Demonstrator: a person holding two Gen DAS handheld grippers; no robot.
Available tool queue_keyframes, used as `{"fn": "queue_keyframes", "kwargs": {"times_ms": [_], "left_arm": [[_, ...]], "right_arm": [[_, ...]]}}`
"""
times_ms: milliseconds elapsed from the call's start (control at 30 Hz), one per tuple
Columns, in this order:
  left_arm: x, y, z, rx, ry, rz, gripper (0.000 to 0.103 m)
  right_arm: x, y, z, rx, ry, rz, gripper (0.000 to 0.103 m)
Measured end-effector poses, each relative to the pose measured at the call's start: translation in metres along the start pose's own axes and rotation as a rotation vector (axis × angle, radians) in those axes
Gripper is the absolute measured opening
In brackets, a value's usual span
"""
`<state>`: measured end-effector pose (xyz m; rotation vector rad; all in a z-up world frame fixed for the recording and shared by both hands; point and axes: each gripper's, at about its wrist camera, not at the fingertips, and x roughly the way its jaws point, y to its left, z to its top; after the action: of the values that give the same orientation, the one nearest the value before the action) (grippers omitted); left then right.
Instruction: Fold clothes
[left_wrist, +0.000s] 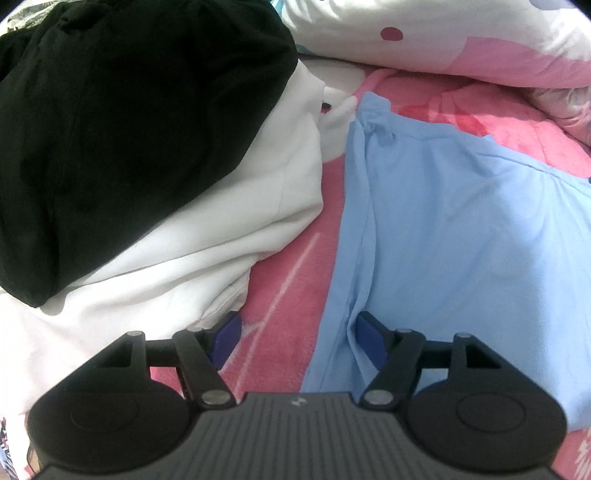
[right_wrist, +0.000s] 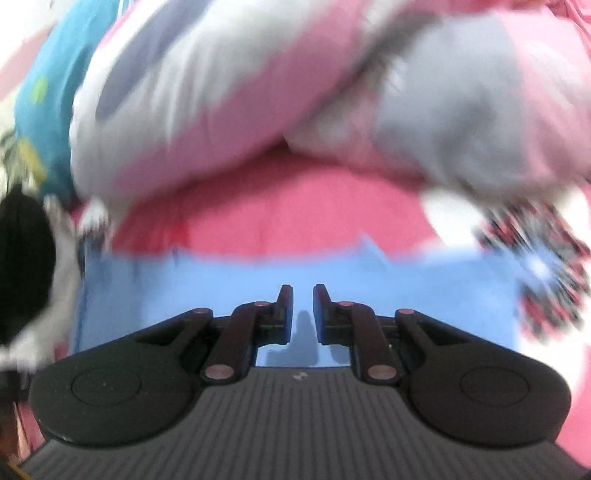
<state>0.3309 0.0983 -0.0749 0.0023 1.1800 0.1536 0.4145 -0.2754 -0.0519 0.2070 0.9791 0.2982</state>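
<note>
The left gripper (left_wrist: 297, 338) hangs over the near edge of the blue garment (left_wrist: 461, 229), pointing steeply down. Jaws stand wide apart, nothing pinched. One blue pad (left_wrist: 225, 341) is over the pink sheet (left_wrist: 295, 266), the other over the blue cloth's hem, w/ a fold of that hem rising just beside it. Whether the pad touches the fabric can't be told.

The blue garment lies spread fairly flat on the sheet, right of centre in the left view, its bunched top corner w/ a drawstring pointing toward the far side. Left of it, apart by a strip of bare sheet, sits a heap: a black garment (left_wrist: 129, 122) on top of a white one (left_wrist: 177, 266). At the far side lies a quilt (left_wrist: 461, 40), white and pink w/ a dot print.

Right view is motion-blurred. The right gripper (right_wrist: 303, 310) has its jaws nearly together – a narrow slit between the pads, and no cloth in it. It hovers above the blue garment (right_wrist: 221, 284), whose far edge runs straight across the view. Beyond it – pink sheet (right_wrist: 295, 218), then the quilt (right_wrist: 240, 92) in a big roll. A patterned red-black-white item (right_wrist: 535, 266) lies at the blue cloth's right end, too blurred to identify. The black garment (right_wrist: 22, 258) shows at far left.
</note>
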Motion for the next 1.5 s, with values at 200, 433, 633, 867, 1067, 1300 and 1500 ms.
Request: {"fn": "queue_keyframes", "kwargs": {"times_ms": [200, 433, 633, 867, 1067, 1300, 1500], "left_arm": [[0.001, 0.001, 0.000, 0.012, 0.000, -0.002, 0.072], [-0.003, 0.007, 0.005, -0.019, 0.007, -0.003, 0.072], [-0.033, 0.046, -0.002, -0.179, 0.020, 0.027, 0.072], [-0.043, 0.091, -0.039, -0.352, 0.123, -0.204, 0.065], [-0.015, 0.085, -0.049, -0.430, 0.213, -0.376, 0.054], [-0.005, 0.079, -0.046, -0.426, 0.245, -0.360, 0.048], [-0.010, 0.072, -0.043, -0.404, 0.242, -0.347, 0.040]], "right_arm": [[0.008, -0.109, 0.010, 0.165, -0.082, -0.276, 0.010], [-0.034, -0.116, 0.022, 0.386, -0.208, -0.236, 0.012], [-0.069, -0.037, -0.001, 0.295, -0.052, -0.059, 0.012], [-0.083, -0.007, -0.060, 0.321, 0.185, -0.023, 0.014], [-0.108, -0.058, -0.096, 0.499, 0.306, -0.153, 0.027], [-0.115, -0.086, -0.108, 0.491, 0.367, -0.186, 0.034], [-0.106, -0.098, -0.109, 0.473, 0.350, -0.182, 0.034]]}}
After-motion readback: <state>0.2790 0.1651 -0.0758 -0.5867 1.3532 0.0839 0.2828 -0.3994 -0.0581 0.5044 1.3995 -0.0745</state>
